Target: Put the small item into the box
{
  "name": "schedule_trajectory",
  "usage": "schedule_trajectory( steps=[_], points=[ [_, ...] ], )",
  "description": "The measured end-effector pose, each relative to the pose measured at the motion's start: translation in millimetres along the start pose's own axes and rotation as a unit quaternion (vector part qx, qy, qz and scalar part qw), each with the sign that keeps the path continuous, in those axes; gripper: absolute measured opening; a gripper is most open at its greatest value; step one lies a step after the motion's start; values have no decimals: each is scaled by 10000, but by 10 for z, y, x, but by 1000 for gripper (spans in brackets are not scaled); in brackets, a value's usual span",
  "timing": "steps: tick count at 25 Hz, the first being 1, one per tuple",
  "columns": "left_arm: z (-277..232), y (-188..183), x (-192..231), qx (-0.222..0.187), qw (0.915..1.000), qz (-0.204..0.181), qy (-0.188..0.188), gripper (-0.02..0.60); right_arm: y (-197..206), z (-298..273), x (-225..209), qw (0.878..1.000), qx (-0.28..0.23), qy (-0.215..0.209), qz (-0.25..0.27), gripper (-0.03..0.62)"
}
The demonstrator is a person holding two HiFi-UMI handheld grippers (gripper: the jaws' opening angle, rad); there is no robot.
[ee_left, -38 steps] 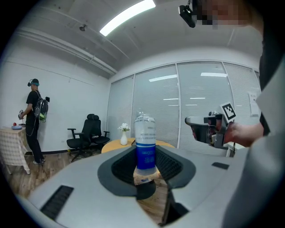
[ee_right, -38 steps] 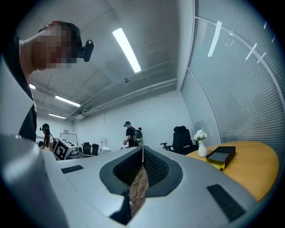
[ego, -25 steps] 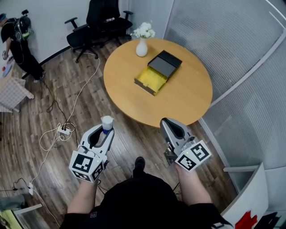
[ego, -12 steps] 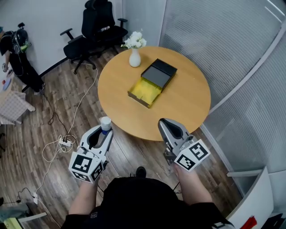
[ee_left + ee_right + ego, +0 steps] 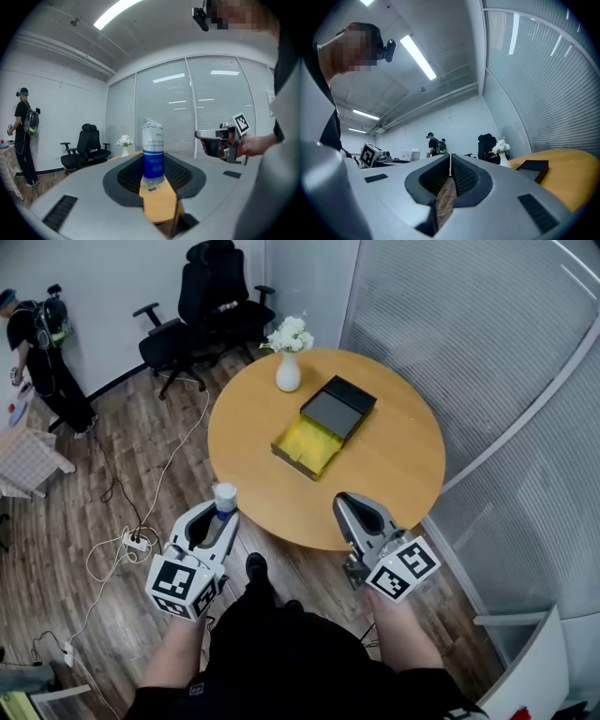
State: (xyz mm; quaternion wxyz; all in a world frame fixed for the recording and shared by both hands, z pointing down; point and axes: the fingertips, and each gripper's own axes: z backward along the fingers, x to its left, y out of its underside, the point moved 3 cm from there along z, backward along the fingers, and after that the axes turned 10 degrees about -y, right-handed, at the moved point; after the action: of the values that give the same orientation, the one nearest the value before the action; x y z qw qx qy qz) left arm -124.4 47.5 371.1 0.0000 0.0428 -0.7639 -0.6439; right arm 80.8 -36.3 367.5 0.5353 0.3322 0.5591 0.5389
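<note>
My left gripper (image 5: 221, 512) is shut on a small white bottle (image 5: 224, 497) with a blue label, which it holds upright over the wooden floor in front of the round table (image 5: 398, 465). In the left gripper view the bottle (image 5: 153, 150) stands between the two jaws. My right gripper (image 5: 356, 509) hovers at the table's near edge with its jaws together and nothing between them (image 5: 449, 164). The open box (image 5: 307, 443), yellow inside, lies in the middle of the table, and its black lid (image 5: 337, 409) lies against its far side.
A white vase of flowers (image 5: 288, 369) stands at the table's far edge. Black office chairs (image 5: 211, 306) stand behind it. Cables and a power strip (image 5: 136, 542) lie on the floor at left. A person (image 5: 42, 352) stands far left. Glass walls with blinds run along the right.
The table and box have slid lower in the head view, closer to the grippers. Both grippers keep their pose, the bottle still held in the left one.
</note>
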Motion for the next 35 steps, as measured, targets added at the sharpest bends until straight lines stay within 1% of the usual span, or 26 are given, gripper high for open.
schedule_trajectory(
  steps=[4, 7, 15, 22, 25, 28, 35],
  points=[
    [-240, -11, 185, -65, 10000, 27, 49, 133, -5, -219, -130, 10000, 43, 0, 56, 38],
    [-517, -14, 345, -93, 9998, 77, 159, 133, 3, -401, -299, 9999, 102, 85, 79, 37],
    [-1409, -98, 893, -34, 9978, 93, 660, 133, -33, -1073, -895, 9983, 213, 528, 100, 38],
    [-1936, -164, 1296, 9, 9935, 69, 1134, 133, -59, -1456, -1189, 9943, 196, 1051, 33, 38],
    [-2101, -157, 1364, 41, 9912, 17, 1326, 133, -43, -1511, -1288, 9918, 183, 1265, 50, 38],
    [-2253, -142, 1386, 101, 9897, 36, 1429, 133, 14, -1536, -1371, 9902, 231, 1375, -18, 38],
    [-2536, -149, 1154, 217, 9873, -3, 1573, 133, -10, -1378, -1599, 9889, 246, 1463, -78, 37]
  ],
)
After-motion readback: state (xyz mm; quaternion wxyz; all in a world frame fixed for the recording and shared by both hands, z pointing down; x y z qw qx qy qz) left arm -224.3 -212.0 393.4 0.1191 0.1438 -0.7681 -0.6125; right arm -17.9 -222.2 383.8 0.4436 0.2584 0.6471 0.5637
